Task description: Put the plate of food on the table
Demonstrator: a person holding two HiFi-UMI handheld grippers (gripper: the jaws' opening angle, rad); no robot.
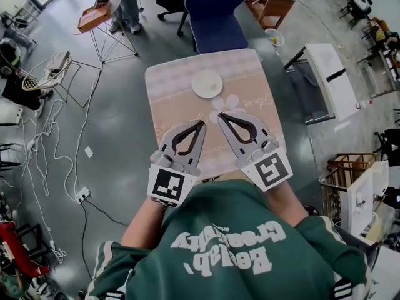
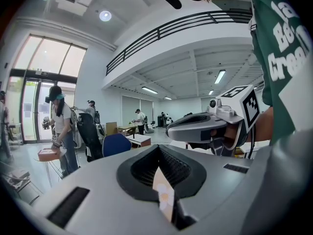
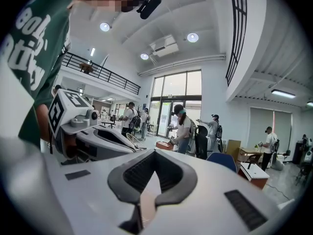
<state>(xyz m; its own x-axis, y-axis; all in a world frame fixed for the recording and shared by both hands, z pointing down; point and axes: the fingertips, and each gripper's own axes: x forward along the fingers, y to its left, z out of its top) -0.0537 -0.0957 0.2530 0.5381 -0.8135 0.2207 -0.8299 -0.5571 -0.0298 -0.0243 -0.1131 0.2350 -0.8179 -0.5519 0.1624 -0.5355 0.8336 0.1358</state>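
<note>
A white plate [image 1: 207,84] rests on the far half of the small table [image 1: 169,80] with a pink patterned cloth; I cannot tell if food is on it. My left gripper [image 1: 201,124] and right gripper [image 1: 220,116] hover side by side over the table's near half, short of the plate. Both are shut, tips touching, with nothing held. In the left gripper view the left gripper [image 2: 159,148] is closed, with the right gripper [image 2: 205,126] beside it. The right gripper view shows the shut right gripper [image 3: 155,152] and the left gripper [image 3: 98,137]. The plate is hidden in both gripper views.
A blue chair [image 1: 215,11] stands behind the table. A white side table [image 1: 331,80] is at the right, and a folding stand with a box [image 1: 97,17] at the far left. Cables [image 1: 47,161] trail over the floor on the left. People stand in the background [image 3: 183,129].
</note>
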